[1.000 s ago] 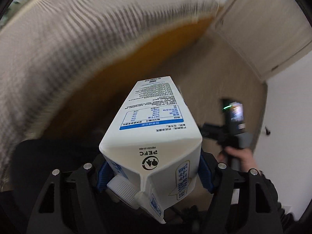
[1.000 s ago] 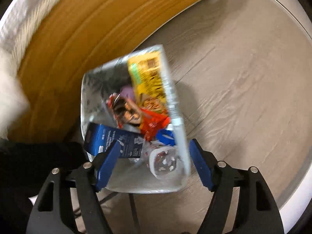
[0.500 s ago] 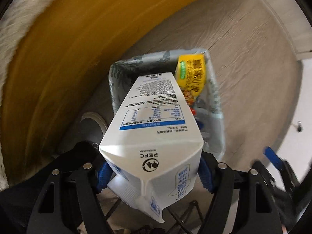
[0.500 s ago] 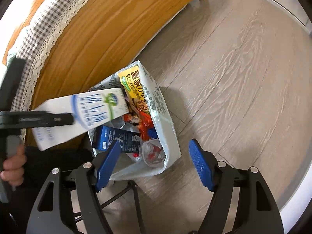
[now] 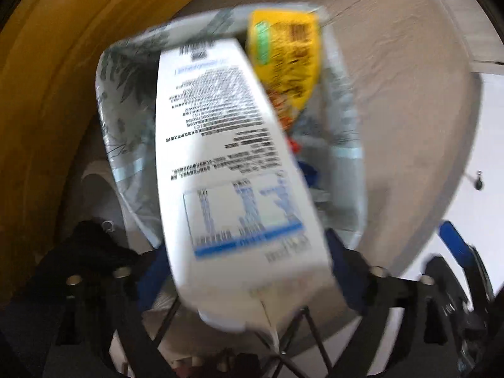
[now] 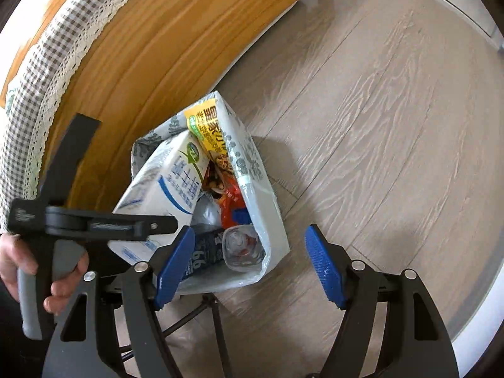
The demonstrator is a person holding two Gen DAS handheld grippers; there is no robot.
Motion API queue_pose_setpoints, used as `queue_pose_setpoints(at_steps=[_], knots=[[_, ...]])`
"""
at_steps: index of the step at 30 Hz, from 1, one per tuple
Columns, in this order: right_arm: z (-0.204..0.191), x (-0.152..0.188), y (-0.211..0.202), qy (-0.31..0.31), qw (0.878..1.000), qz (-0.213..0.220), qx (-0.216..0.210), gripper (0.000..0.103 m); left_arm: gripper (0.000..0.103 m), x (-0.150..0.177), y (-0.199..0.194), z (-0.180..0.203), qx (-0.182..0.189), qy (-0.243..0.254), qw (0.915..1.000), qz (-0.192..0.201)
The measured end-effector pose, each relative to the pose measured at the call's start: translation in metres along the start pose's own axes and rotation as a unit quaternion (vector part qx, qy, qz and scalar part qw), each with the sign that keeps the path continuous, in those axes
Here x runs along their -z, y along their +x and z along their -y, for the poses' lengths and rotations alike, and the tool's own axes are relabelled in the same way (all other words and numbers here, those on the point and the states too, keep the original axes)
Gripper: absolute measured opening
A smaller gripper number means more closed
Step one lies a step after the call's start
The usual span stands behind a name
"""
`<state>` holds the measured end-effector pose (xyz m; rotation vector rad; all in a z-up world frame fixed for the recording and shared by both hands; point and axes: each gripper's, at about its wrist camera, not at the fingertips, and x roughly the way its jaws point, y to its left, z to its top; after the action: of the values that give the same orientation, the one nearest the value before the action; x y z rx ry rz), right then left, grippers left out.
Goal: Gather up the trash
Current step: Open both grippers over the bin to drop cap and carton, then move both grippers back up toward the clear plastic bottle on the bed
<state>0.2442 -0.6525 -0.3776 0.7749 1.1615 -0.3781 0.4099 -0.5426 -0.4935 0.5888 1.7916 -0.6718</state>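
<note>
Left wrist view, blurred: the carton (image 5: 233, 163) fills the middle, its base end pointing into the open bag (image 5: 126, 94) and its gabled top and cap between my left hand-held gripper's (image 5: 249, 283) blue pads. I cannot tell from this view whether the pads press the carton or have let go. In the right wrist view the carton (image 6: 163, 189) lies tilted with its far end inside the bag's (image 6: 261, 208) mouth, its near end beside the left hand-held gripper (image 6: 94, 223), which my left hand (image 6: 28, 258) holds by the grey handle; there too the grip is not clear.

Inside the bag, next to the carton, stand a yellow packet (image 6: 208, 126), a red wrapper (image 6: 231, 198), a clear cup (image 6: 242, 245) and a dark blue box (image 6: 204, 249). The yellow packet (image 5: 283, 60) leans against the bag's far right wall.

My right hand-held gripper (image 6: 249, 267) hangs over the bag's near edge with its jaws spread wide, holding nothing.

The bag stands on a grey wood floor (image 6: 378, 126), close against a wooden bed frame (image 6: 157, 47) draped with a checked, lace-edged cloth (image 6: 41, 72).
</note>
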Motion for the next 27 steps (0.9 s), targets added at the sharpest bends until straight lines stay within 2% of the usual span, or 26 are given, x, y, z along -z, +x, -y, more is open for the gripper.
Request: queue_pose_setpoints(at_steps=[3,8,11,14,16,18,20,22,24,27], knots=[[0.002,-0.002,-0.008,0.002,1.0,0.01,0.004,0.07,0.095,0.011,-0.019,0.002,-0.014,0.015,0.9997,0.016],[-0.004,-0.007,-0.027,-0.009,1.0,0.028,0.007,0.07,0.095,0.031,-0.042,-0.021,-0.009,-0.019,0.9994,0.027],[-0.015,-0.009,-0.039,-0.022,0.999,0.036,0.012,0.07,0.095,0.045,-0.058,-0.026,0.001,-0.022,0.9984,0.053],[-0.032,-0.013,-0.051,-0.044,0.998,0.043,0.021,0.07,0.095,0.053,-0.084,-0.026,0.011,-0.023,0.9941,0.105],[-0.046,-0.015,-0.062,-0.063,0.996,0.052,0.028,0.07,0.095,0.058,-0.112,-0.036,-0.008,-0.056,0.9833,0.173],[-0.057,-0.018,-0.07,-0.074,0.995,0.06,0.032,0.07,0.095,0.064,-0.135,-0.047,-0.009,-0.08,0.9712,0.224],[-0.071,-0.023,-0.082,-0.091,0.993,0.071,0.037,0.07,0.095,0.064,-0.157,-0.052,0.014,-0.07,0.9687,0.238],[-0.085,-0.027,-0.094,-0.107,0.99,0.083,0.044,0.07,0.095,0.075,-0.179,-0.058,0.033,-0.067,0.96,0.27],[-0.101,-0.035,-0.106,-0.121,0.987,0.094,0.045,0.07,0.095,0.089,-0.202,-0.064,0.028,-0.056,0.949,0.309],[-0.127,-0.047,-0.118,-0.139,0.983,0.114,0.046,0.07,0.095,0.103,-0.228,-0.079,0.024,-0.049,0.937,0.345]])
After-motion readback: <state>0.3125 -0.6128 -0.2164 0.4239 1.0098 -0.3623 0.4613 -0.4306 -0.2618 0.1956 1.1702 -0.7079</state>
